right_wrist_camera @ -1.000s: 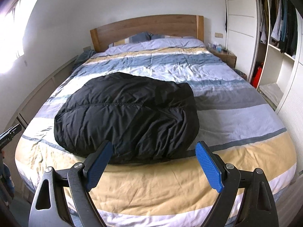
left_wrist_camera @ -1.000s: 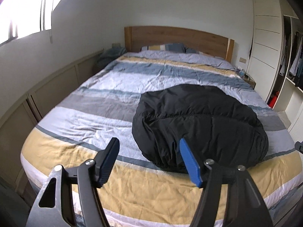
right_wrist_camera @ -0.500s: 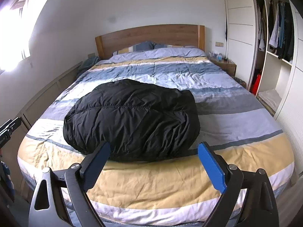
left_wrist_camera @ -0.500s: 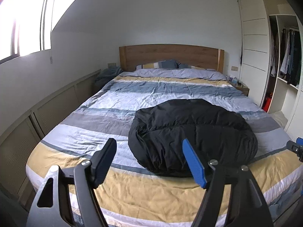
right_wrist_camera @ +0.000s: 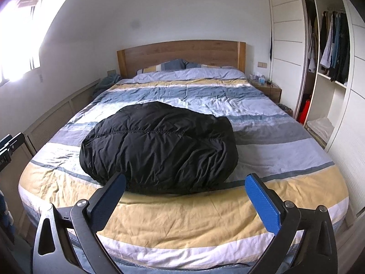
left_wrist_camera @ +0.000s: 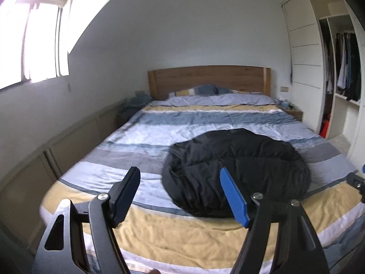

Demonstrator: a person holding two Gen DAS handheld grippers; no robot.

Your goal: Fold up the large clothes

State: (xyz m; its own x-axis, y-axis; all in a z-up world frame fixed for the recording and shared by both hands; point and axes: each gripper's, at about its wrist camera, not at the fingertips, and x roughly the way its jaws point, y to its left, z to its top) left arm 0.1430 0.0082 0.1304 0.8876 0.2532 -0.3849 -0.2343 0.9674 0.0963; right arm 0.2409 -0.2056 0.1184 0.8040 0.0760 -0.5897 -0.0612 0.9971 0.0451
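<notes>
Both views now show more room above the headboard; right gripper (right_wrist_camera: 184, 196) jaws just widened, left gripper (left_wrist_camera: 180, 193) apart, both empty. Black jacket (right_wrist_camera: 159, 146) lies bundled mid-frame on bed (right_wrist_camera: 182, 223) (fold apparently finished).

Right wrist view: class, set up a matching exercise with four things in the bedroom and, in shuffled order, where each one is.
Things:
1. black puffy jacket
2. wooden headboard
3. hanging clothes
4. nightstand

Places:
A. in the open wardrobe on the right
B. folded in a bundle on the striped duvet, near the foot of the bed
C. against the far wall behind the pillows
D. beside the head of the bed, on the wardrobe side

Pairs: 1-B, 2-C, 3-A, 4-D
</notes>
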